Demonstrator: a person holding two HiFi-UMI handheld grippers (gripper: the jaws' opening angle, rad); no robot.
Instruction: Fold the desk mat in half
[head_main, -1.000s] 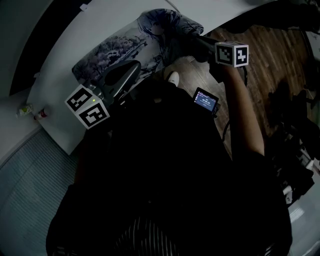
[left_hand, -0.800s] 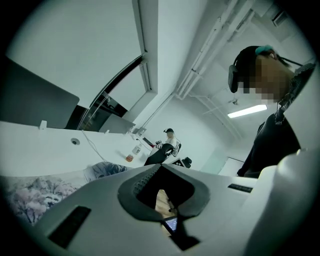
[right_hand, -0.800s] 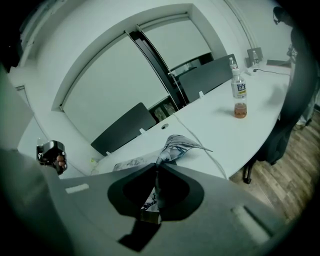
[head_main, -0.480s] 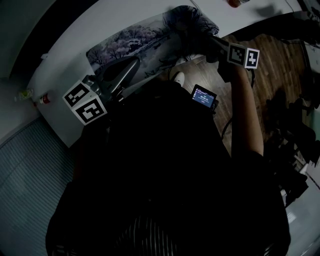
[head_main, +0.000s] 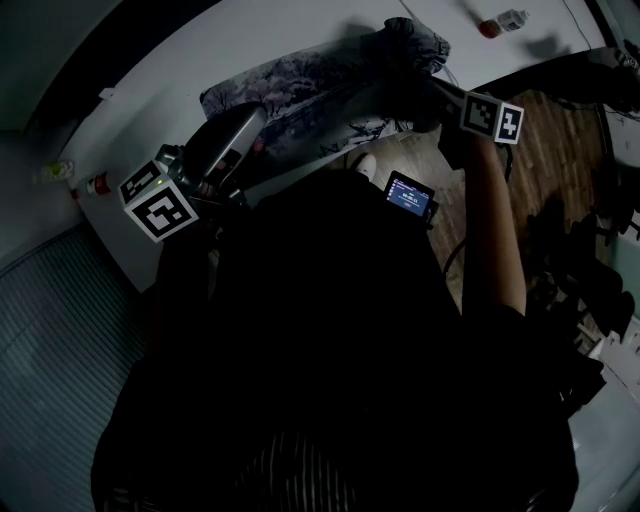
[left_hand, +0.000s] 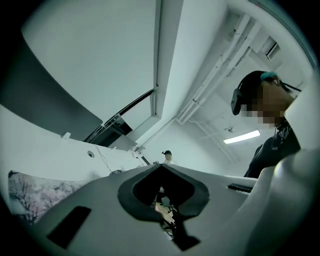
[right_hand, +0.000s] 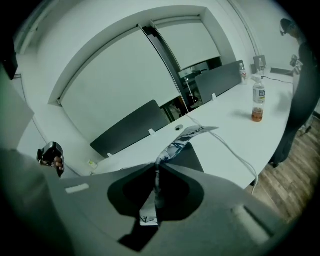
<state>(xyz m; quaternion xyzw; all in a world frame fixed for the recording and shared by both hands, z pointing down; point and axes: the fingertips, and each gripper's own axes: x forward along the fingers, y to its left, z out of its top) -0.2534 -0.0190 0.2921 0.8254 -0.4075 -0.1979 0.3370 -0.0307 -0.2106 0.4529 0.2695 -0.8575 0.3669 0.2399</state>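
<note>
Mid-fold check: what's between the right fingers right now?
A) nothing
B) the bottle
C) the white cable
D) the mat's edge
D: the right gripper view shows the right gripper pinched shut on the mat, whose printed edge runs out from between its fingers.

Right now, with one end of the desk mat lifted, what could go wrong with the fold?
1. The right gripper pinches only a thin edge of the desk mat; it might slip out.
2. The left gripper is shut on nothing, so the mat is held at one point only and may fold crooked.
3. A cable lies beside the mat on the table; the mat could drag it.
</note>
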